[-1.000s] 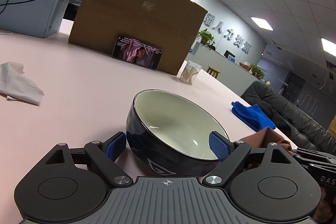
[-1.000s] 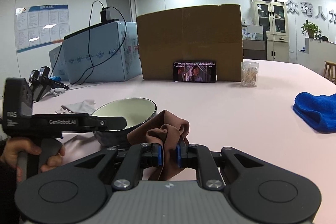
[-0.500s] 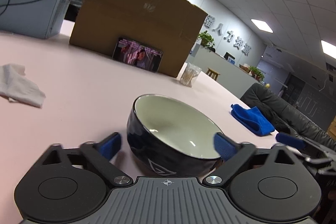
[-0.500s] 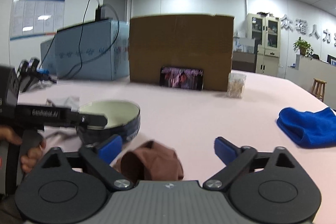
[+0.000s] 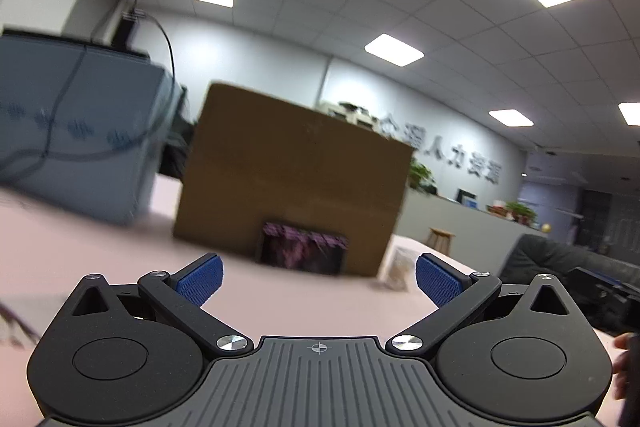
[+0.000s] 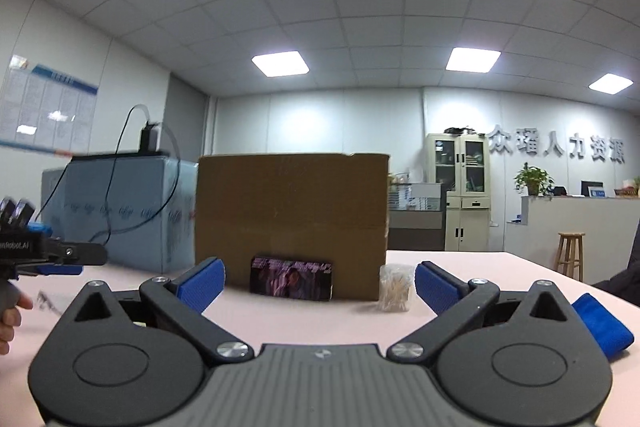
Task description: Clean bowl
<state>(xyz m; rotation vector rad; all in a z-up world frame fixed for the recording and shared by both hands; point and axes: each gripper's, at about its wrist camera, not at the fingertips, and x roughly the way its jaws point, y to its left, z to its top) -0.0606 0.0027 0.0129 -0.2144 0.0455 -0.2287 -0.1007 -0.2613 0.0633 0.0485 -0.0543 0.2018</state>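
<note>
- Progress, judged: neither tool holds anything and both cameras look level across the desk (image 6: 344, 319) toward the far wall. This reads as the close of the job or a pause in it, with no wiping under way. Whether the bowl is actually clean cannot be told.
- Bowl: in neither view. Its place cannot be given from these pictures; it may sit below the lower edge of the frames, but that is a guess.
- Left tool (image 5: 318, 281): jaws spread wide, blue pads well apart, only bare pink desk and blurred background between them. Empty. The picture is smeared, which suggests the hand is moving.
- Right tool (image 6: 318, 281): jaws spread wide, nothing between the pads. Empty.
- Left tool as seen from the right wrist view (image 6: 60, 259): at the left edge of the frame, dark body with a blue tip, a person's hand (image 6: 10, 311) beneath it.
- Blue cloth (image 6: 600, 327): lower right of the right wrist view, lying on the desk, untouched by either tool.
- Cardboard box (image 6: 292, 219): centre of both views, upright at the far side of the desk.
- Phone (image 6: 291, 278): propped against the foot of the box, screen lit.
- Clear container of small sticks (image 6: 396, 287): just right of the phone, beside the box corner.
- Remaining, judged: if cleaning is not finished, a cloth must be picked up again and the bowl found again.
</note>
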